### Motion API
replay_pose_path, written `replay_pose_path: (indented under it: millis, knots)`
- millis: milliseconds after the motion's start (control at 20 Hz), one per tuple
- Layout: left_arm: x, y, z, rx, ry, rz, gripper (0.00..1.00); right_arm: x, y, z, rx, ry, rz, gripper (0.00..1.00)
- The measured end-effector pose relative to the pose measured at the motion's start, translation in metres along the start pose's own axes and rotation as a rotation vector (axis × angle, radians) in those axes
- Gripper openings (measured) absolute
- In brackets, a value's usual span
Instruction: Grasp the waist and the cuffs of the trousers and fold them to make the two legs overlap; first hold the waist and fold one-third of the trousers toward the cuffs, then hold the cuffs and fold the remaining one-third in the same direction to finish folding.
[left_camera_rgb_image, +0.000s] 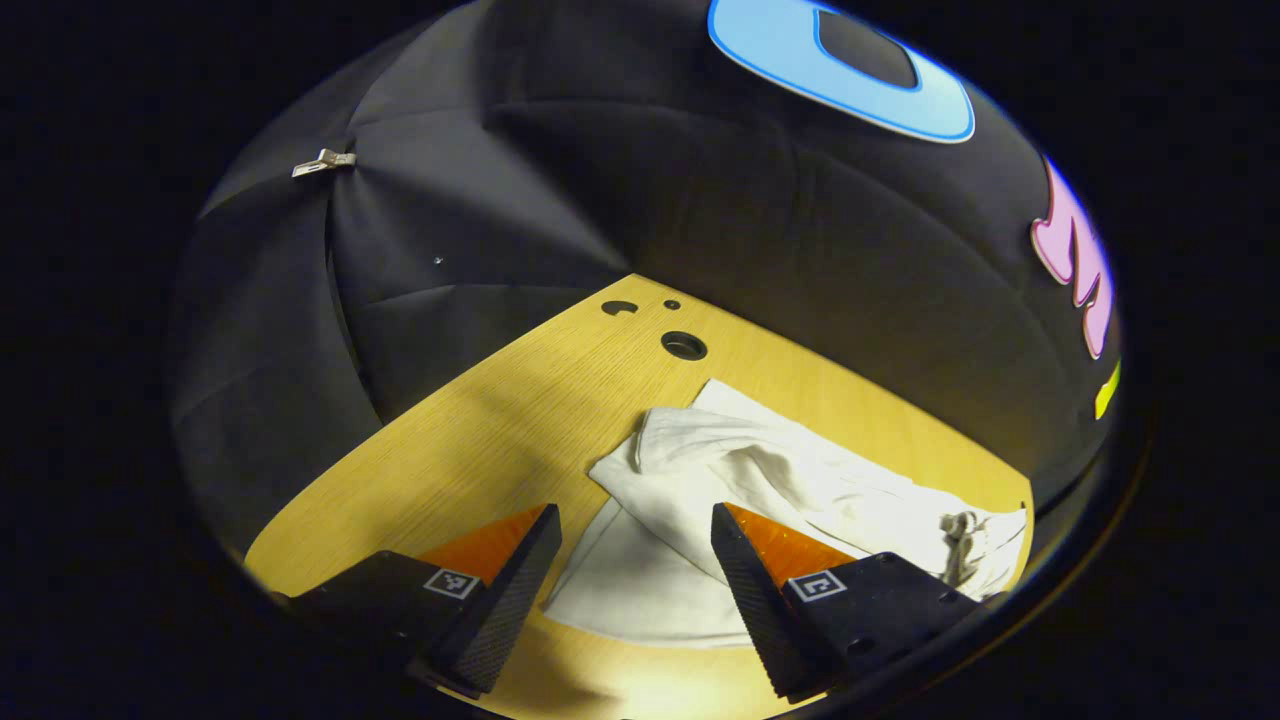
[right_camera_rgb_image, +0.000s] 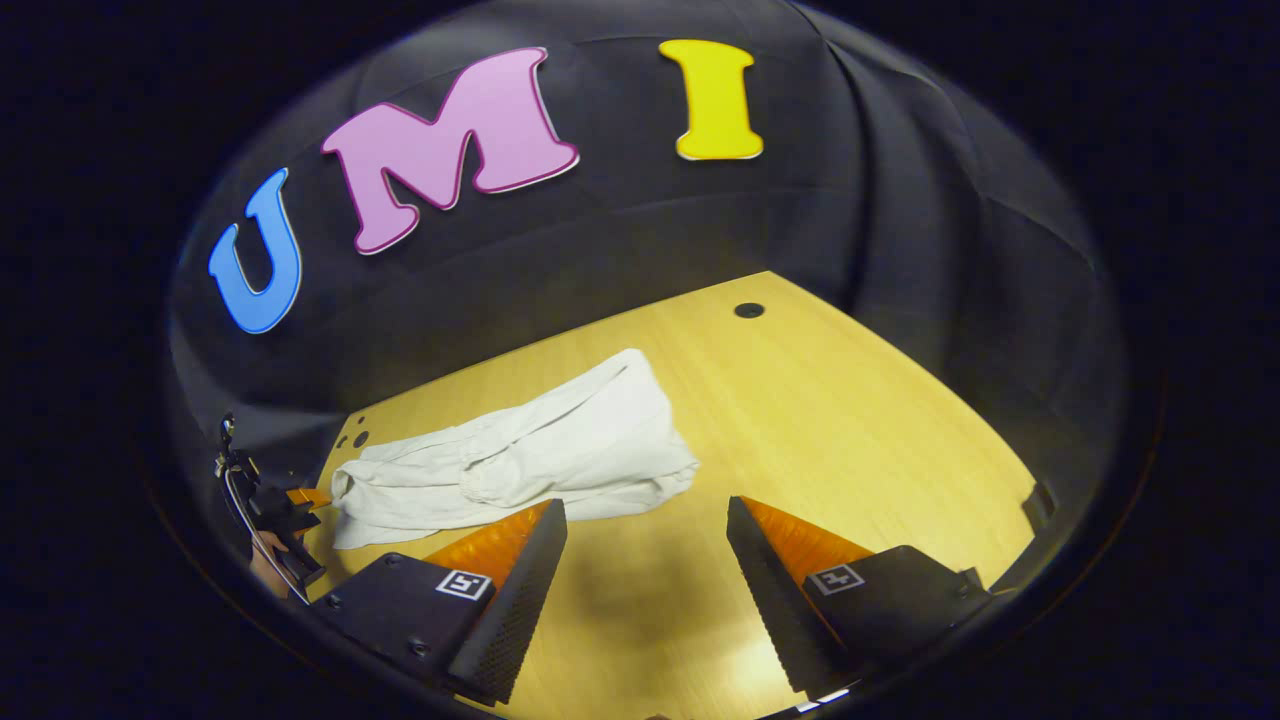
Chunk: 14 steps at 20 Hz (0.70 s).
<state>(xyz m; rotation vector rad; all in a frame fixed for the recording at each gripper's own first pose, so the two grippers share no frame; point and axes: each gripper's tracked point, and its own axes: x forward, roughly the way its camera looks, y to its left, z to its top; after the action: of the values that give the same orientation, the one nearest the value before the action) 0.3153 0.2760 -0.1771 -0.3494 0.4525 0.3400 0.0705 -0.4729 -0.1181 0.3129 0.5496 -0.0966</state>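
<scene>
The wooden worktop (right_camera_rgb_image: 820, 420) fills the lower half of both views. On it the white trousers (right_camera_rgb_image: 520, 455) lie rumpled at centre left of the right gripper view, drawstring (left_camera_rgb_image: 960, 530) at lower right of the left gripper view. Soft, light cloth likely sags and slides; pinch waistband and cuffs. The left hand-held gripper (left_camera_rgb_image: 636, 575) and right hand-held gripper (right_camera_rgb_image: 646, 565) both hover with fingers apart, empty.

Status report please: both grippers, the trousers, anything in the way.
Left gripper open, over white cloth trousers. Right gripper open, over bare wooden table. Trousers rumpled, not folded. Nothing in the way.
</scene>
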Motion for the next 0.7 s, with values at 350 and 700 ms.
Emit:
replay_pose_path:
  millis: [350,700]
  knots:
    - [0.040,-0.012,-0.019,0.119,0.043,0.106,0.96,-0.058,-0.053,-0.053,-0.058,0.072,-0.113,0.99]
    - [0.044,-0.028,-0.021,0.198,0.068,0.058,0.83,-0.062,-0.019,-0.074,-0.050,0.113,-0.046,0.99]
